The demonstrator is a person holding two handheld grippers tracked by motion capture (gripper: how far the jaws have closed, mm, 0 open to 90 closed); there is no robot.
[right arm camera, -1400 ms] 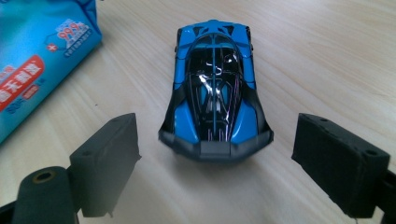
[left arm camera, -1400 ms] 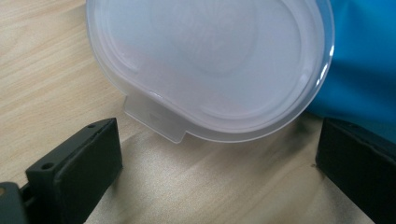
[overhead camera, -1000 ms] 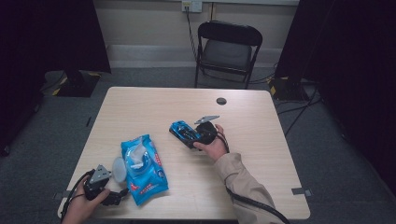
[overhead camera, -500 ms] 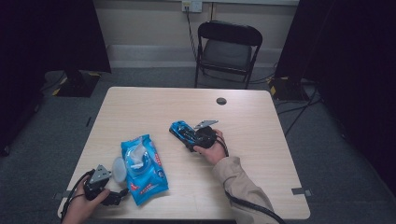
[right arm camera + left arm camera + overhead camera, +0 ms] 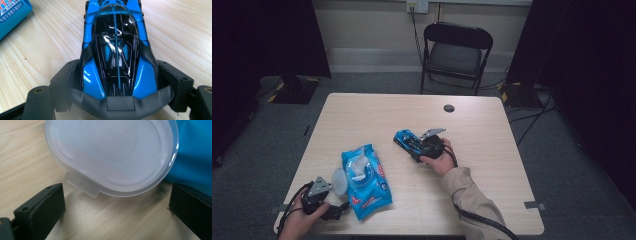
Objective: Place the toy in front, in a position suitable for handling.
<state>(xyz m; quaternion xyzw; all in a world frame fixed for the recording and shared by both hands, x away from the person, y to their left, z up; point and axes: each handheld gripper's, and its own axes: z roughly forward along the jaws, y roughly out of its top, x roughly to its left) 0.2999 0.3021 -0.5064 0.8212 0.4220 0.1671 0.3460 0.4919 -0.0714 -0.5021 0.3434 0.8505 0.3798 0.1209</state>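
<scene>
A blue and black toy car [image 5: 116, 50] stands on the wooden table [image 5: 492, 165] near its middle. My right gripper [image 5: 117, 82] has just been closing, and its pads press on the car's two flanks at the tail; in the high view the same right gripper [image 5: 416, 146] lies over the car [image 5: 404, 138]. A blue wipes pack [image 5: 364, 182] lies at the front left with its translucent lid [image 5: 112, 157] flipped open to the side. My left gripper [image 5: 117, 205] is open, its fingers [image 5: 41, 207] on the table just short of the lid, touching nothing.
A small black round disc [image 5: 449, 108] lies near the table's far edge. A black folding chair [image 5: 454, 50] stands behind the table. The left gripper [image 5: 336, 199] sits close to the table's front left corner, and a corner of the pack [image 5: 12, 15] lies left of the car.
</scene>
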